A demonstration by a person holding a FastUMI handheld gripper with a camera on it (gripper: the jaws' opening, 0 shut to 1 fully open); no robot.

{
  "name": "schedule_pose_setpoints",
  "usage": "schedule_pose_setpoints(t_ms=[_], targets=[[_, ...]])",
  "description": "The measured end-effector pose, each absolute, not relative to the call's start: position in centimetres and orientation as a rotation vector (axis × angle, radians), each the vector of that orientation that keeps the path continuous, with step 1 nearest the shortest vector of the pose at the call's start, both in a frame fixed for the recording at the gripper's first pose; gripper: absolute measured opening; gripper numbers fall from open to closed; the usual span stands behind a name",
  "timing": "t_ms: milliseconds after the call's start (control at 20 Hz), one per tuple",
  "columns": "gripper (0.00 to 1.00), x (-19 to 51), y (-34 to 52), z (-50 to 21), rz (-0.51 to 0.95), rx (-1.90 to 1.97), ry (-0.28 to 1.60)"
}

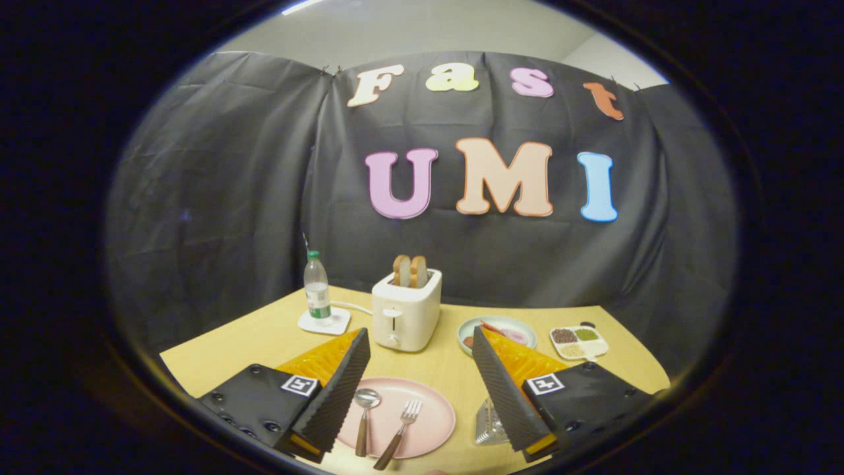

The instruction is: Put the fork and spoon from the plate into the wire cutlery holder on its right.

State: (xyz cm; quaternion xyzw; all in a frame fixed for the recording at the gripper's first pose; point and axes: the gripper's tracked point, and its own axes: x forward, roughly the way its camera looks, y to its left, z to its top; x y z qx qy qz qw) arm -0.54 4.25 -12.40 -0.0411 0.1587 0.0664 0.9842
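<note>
The spoon (364, 412) and fork (401, 425) both lie on the pink plate (432, 412), side by side, spoon to the left, their wooden handles pointing back toward the gripper (421, 389). The plate sits between the two fingers. The jaws stand wide apart and hold nothing, hovering above the bench (264, 336).

The holder (486, 425) is just right of the plate, mostly hidden behind the right finger; only a bit of its wire side shows, and whether anything is in it I cannot tell. By this, nothing of the task looks done: both pieces are yet to be picked up and dropped in, one after the other.

Beyond the plate stands a white toaster (405, 316) with two slices of bread (410, 270) up, a water bottle (317, 293) on a white coaster (323, 322) to its left, and to its right a pale dish (502, 324) of food and a small divided tray (597, 353) of grains.

The bottle's label is too small to read. Each finger mount bears a square black-and-white marker, not readable text.
</note>
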Motion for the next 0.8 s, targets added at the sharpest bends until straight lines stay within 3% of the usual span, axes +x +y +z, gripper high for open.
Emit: schedule_pose_setpoints(t_ms=[800], targets=[[0.99, -3.5, 4.4, -26.9, 0.186, -0.177, 0.680]])
